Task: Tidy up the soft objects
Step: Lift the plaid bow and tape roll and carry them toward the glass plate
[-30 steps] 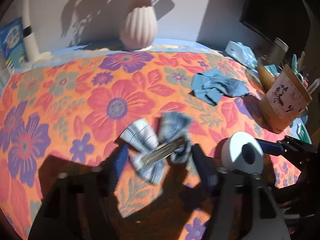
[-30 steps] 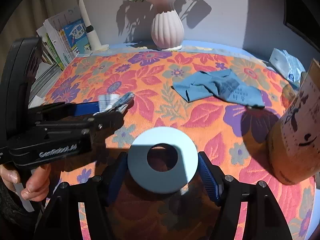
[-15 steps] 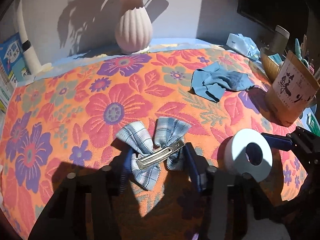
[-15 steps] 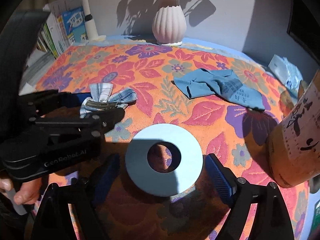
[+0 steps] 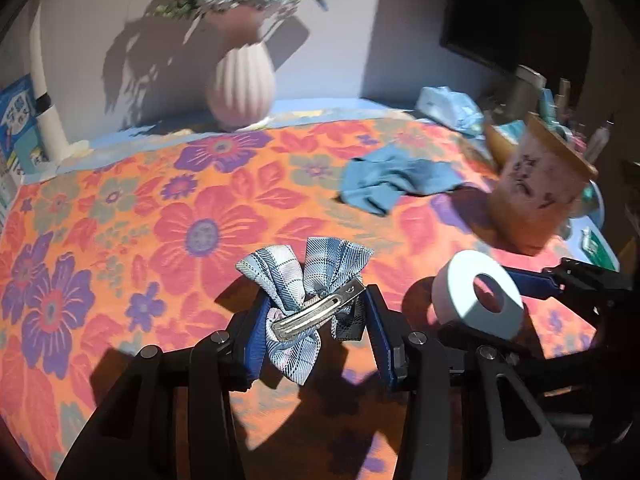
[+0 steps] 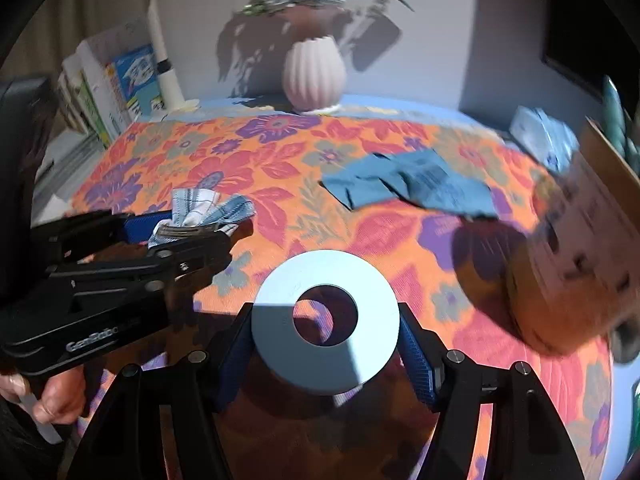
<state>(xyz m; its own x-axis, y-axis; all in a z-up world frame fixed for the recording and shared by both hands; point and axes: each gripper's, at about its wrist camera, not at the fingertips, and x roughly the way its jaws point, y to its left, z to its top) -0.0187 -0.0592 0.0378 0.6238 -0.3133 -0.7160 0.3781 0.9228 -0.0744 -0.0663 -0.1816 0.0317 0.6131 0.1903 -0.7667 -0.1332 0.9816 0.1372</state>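
Both tongs are loaded: my left gripper (image 5: 316,328) pinches the blue plaid fabric bow with its metal clip (image 5: 310,304), its jaws having just closed on it, and my right gripper (image 6: 326,344) has just tightened onto the white roll of tape (image 6: 326,322). I'd lift both gently, squeezing no harder, and carry them level over the orange floral tablecloth (image 5: 120,208). Lettering on the left gripper's side looks like "GenRobot". Farther off lies a crumpled teal cloth (image 5: 394,184).
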